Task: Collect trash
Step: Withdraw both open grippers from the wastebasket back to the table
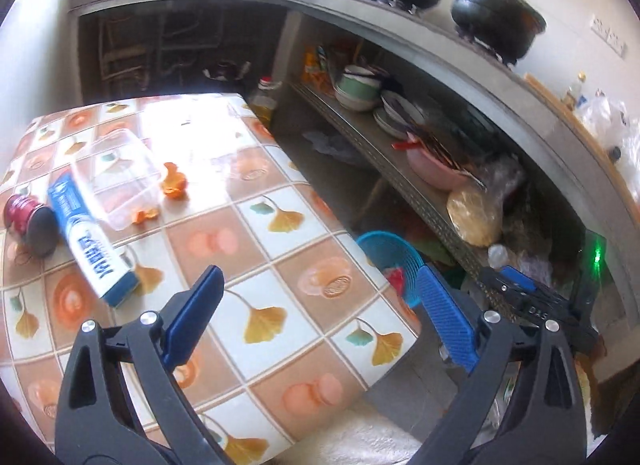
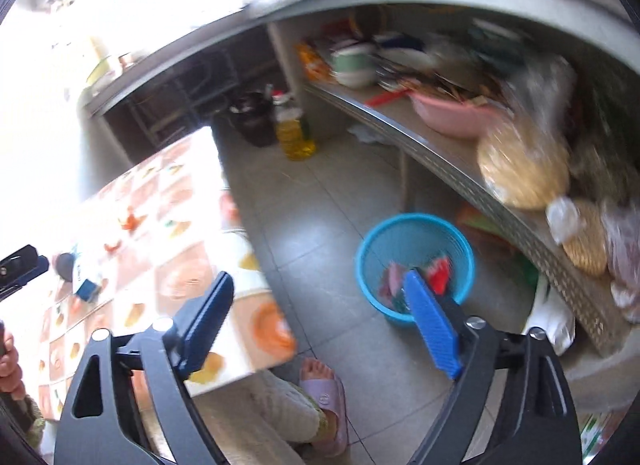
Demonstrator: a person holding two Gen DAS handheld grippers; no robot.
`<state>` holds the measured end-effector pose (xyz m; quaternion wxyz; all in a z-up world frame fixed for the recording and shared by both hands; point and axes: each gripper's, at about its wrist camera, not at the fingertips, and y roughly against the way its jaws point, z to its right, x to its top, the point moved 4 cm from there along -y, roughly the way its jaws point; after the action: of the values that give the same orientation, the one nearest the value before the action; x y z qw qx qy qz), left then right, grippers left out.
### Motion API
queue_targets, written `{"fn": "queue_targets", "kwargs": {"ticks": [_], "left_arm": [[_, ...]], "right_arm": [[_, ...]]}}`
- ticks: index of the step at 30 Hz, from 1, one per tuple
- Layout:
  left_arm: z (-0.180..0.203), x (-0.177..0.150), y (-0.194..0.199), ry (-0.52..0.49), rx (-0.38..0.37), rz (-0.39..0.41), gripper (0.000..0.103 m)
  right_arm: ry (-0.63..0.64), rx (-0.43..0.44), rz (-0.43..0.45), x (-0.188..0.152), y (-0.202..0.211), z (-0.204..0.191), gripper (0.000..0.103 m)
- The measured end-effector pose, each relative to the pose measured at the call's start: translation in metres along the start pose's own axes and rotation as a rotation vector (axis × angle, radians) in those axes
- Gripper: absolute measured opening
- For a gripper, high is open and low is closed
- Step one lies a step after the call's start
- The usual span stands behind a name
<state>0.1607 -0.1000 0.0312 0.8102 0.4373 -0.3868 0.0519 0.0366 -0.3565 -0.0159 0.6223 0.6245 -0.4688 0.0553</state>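
My left gripper (image 1: 320, 277) hangs open and empty over the near corner of the tile-patterned table (image 1: 280, 257). On the table's left part lie a blue carton (image 1: 90, 243), a red can (image 1: 26, 221), a clear plastic box (image 1: 120, 177) and orange peels (image 1: 175, 183). My right gripper (image 2: 319, 279) is open with nothing between its pads, above the floor beside a blue waste basket (image 2: 372, 249). Red and pink wrappers (image 2: 438, 271) lie inside the basket. The right wrist view is blurred. In the left wrist view the basket (image 1: 384, 241) shows just past the table's right edge.
A steel shelf (image 2: 452, 153) crowded with bowls, a pink basin and bagged food runs right of the basket. An oil bottle (image 2: 294, 133) stands on the tiled floor. A person's foot in a lilac slipper (image 2: 324, 385) is below the right gripper. Pots sit on the counter (image 1: 400, 21).
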Motion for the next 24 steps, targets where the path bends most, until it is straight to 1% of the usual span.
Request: {"fn": "queue_targets", "kwargs": {"ticks": [2, 5, 7, 13, 18, 21, 24], "left_arm": [[-0.013, -0.003, 0.011, 0.043, 0.003, 0.022, 0.095], [-0.029, -0.005, 0.025, 0.094, 0.010, 0.056, 0.095], [-0.040, -0.006, 0.034, 0.113, 0.035, 0.078, 0.095], [-0.070, -0.003, 0.063, 0.162, 0.148, 0.154, 0.095], [-0.093, -0.008, 0.081, 0.203, 0.208, 0.205, 0.095], [-0.110, -0.015, 0.084, 0.236, 0.213, 0.214, 0.095], [-0.127, -0.023, 0.085, 0.271, 0.194, 0.221, 0.095]], "right_arm": [[0.038, 0.017, 0.010, 0.006, 0.004, -0.021, 0.095], [0.092, 0.040, 0.022, 0.013, 0.008, -0.053, 0.097], [0.117, 0.057, 0.024, 0.017, 0.008, -0.073, 0.097], [0.197, 0.092, 0.004, 0.023, -0.001, -0.133, 0.097], [0.303, 0.110, 0.035, 0.019, -0.005, -0.179, 0.097], [0.361, 0.118, 0.048, 0.014, -0.012, -0.195, 0.097], [0.381, 0.156, 0.012, 0.013, -0.025, -0.210, 0.097]]}}
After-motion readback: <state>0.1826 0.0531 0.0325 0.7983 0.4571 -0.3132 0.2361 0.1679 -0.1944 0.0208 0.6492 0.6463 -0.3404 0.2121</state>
